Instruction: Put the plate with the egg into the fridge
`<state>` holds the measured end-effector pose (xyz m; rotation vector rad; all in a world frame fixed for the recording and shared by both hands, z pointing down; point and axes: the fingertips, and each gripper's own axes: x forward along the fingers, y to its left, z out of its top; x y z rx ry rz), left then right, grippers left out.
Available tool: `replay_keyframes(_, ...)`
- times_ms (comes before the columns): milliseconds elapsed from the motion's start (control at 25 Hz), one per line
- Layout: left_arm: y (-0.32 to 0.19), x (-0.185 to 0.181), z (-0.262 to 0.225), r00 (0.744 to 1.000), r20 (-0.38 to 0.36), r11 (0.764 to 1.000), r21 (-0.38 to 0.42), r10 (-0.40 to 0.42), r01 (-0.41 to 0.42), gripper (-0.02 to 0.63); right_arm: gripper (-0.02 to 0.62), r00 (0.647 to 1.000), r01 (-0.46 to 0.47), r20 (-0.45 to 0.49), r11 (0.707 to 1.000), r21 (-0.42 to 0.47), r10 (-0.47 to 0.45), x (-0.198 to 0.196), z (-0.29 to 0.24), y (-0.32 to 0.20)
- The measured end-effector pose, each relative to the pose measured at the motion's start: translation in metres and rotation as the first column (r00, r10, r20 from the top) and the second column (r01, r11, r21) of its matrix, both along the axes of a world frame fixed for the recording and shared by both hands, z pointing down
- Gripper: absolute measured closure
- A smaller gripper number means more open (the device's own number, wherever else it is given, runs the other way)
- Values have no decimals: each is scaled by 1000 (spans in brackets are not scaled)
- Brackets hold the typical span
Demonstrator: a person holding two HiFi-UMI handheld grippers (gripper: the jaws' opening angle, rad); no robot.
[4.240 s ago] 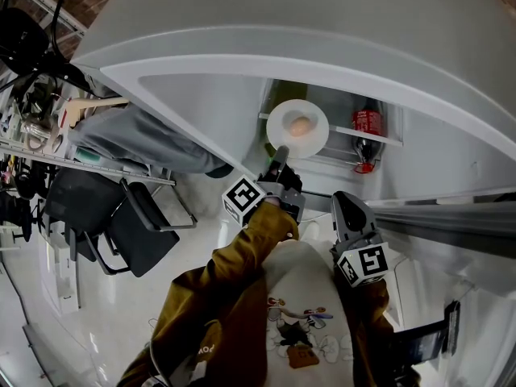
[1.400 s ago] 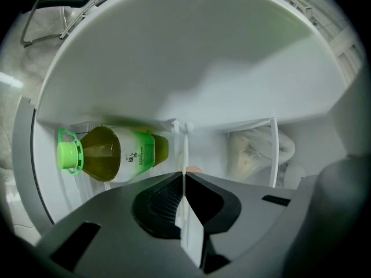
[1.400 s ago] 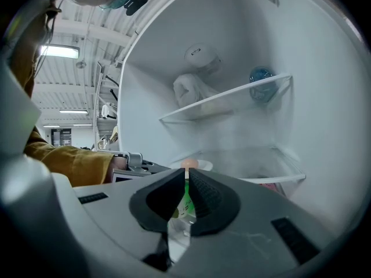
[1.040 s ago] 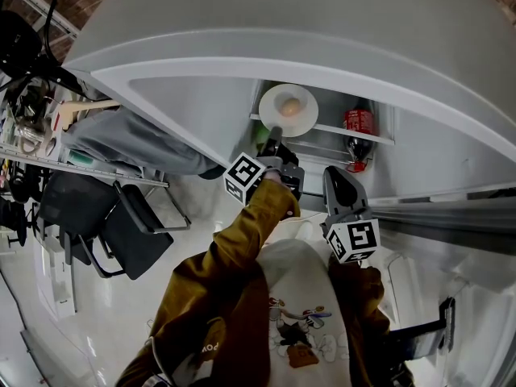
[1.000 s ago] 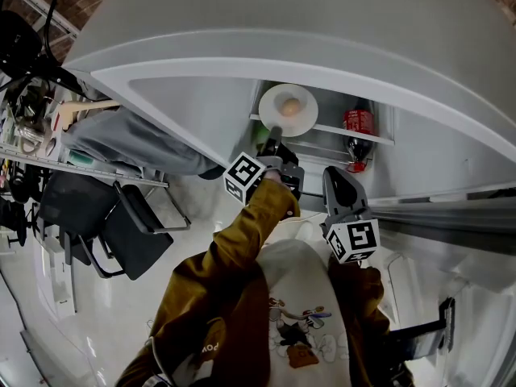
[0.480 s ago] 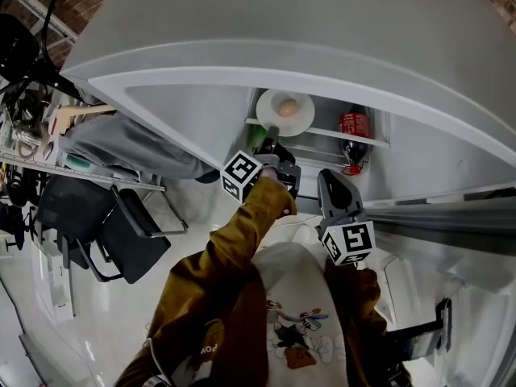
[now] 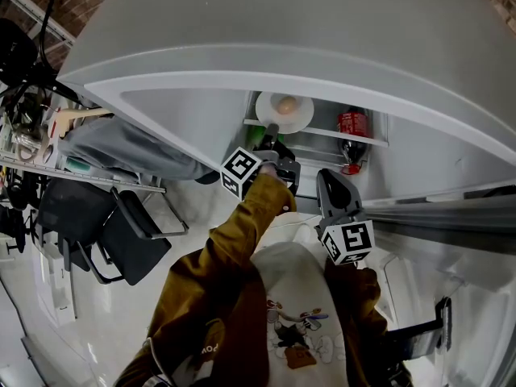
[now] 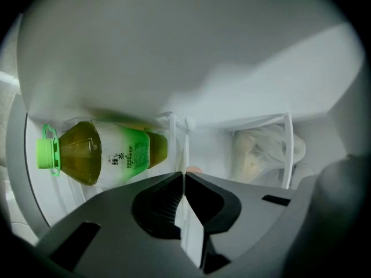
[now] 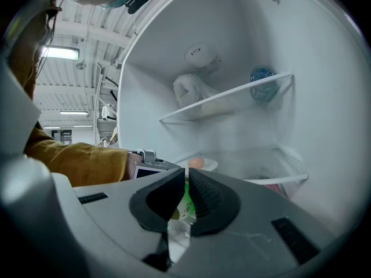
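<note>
Now left gripper (image 7: pixel 272 130) clamps plate (image 7: pixel 299 117) rim, seemingly over shelf (image 7: pixel 322 132) edge, right gripper (image 7: pixel 326 176) fingers together.

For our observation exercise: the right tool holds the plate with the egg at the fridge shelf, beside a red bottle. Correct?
No. The left tool holds the plate with the egg at the fridge shelf, beside the red bottle; the head view shows it, and the right tool is empty.

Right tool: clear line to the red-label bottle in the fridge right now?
Likely yes. The right tool holds nothing, the fridge stands open, and nothing shows between it and the red-label bottle; the left tool and plate sit off to the left.
</note>
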<state>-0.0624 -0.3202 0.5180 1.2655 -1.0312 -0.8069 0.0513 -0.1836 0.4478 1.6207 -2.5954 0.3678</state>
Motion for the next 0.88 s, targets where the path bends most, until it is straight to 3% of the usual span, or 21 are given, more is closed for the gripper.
replay_keyframes(560, 0, 0, 1, 1000, 18, 1000, -14, 6, -6, 586, 589, 1000, 5, 10, 1000, -16, -5, 1, 1, 5)
replay_keyframes(880, -4, 0, -5, 1000, 21, 999, 34, 14, -14, 583, 589, 1000, 10, 13, 1000, -14, -10, -1, 1, 5)
